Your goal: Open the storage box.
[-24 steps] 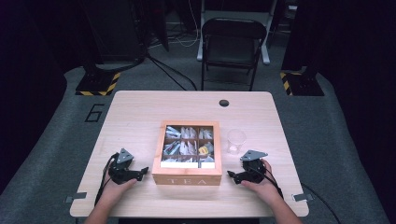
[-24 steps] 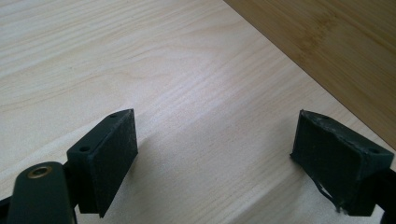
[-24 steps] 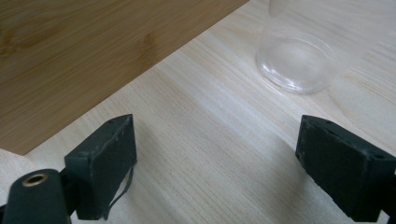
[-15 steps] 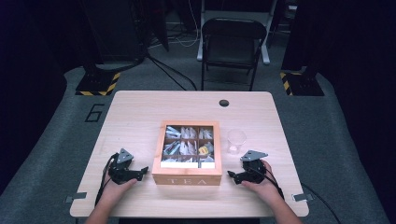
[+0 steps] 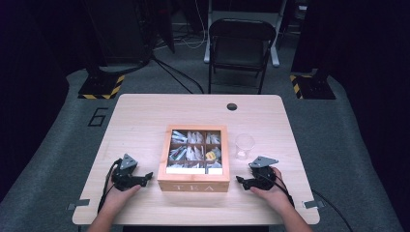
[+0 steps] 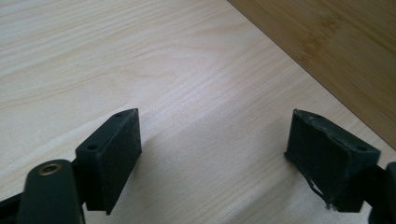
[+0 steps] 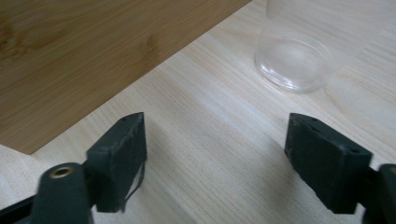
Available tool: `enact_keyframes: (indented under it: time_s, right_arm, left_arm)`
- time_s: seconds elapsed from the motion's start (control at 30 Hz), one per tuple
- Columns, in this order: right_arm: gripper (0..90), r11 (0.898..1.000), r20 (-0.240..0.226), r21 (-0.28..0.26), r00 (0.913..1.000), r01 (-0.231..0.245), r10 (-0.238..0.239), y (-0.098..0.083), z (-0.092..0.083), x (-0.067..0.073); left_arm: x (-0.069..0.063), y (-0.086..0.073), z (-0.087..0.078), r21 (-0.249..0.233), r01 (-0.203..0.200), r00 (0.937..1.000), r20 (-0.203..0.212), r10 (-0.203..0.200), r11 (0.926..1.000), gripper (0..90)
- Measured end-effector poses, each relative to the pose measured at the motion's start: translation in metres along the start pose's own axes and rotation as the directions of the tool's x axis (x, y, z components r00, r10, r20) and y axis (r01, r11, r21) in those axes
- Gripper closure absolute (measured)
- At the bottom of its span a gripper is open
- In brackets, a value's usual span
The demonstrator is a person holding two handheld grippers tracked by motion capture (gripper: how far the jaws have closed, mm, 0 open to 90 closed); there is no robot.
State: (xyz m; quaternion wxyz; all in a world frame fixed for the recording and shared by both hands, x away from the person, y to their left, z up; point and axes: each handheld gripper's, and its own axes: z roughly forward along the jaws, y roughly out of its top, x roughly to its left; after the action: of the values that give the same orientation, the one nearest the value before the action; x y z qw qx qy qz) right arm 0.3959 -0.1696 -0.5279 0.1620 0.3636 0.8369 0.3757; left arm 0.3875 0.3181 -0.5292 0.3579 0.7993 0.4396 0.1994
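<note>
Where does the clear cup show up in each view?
High view: cup right of the tea box, beyond the right gripper.
Left gripper view: not in it.
Right gripper view: cup top right.
Shared landmark: the tea box's wooden wall.

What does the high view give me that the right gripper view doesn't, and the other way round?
High view alone: the tea box's compartments with sachets, the left gripper, a chair behind the table. Right gripper view alone: the right gripper's fingers close up, wide apart over bare tabletop. Both: the clear cup, the box's wooden side and the table.
</note>
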Motion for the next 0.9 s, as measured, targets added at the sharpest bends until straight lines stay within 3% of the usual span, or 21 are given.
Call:
enact_keyframes:
  time_s: [0.43,0.7,0.9]
  right_arm:
    - [33.3,1.000,0.009,-0.003,0.9999,-0.008,0.008,0.000,-0.003,-0.001]
    - [37.5,1.000,-0.011,0.004,0.9999,-0.012,0.012,0.004,-0.009,0.001]
    - [40.6,1.000,-0.008,-0.027,0.9999,-0.015,0.015,0.010,-0.018,0.005]
  left_arm:
    - [0.000,-0.001,-0.001,-0.015,0.011,0.9999,-0.013,-0.011,0.9998,26.4]
    - [-0.001,0.001,-0.006,0.005,0.002,0.9999,0.011,-0.002,1.0000,34.8]
    - [-0.006,0.005,-0.017,-0.028,0.017,0.9991,0.038,-0.016,0.9995,36.7]
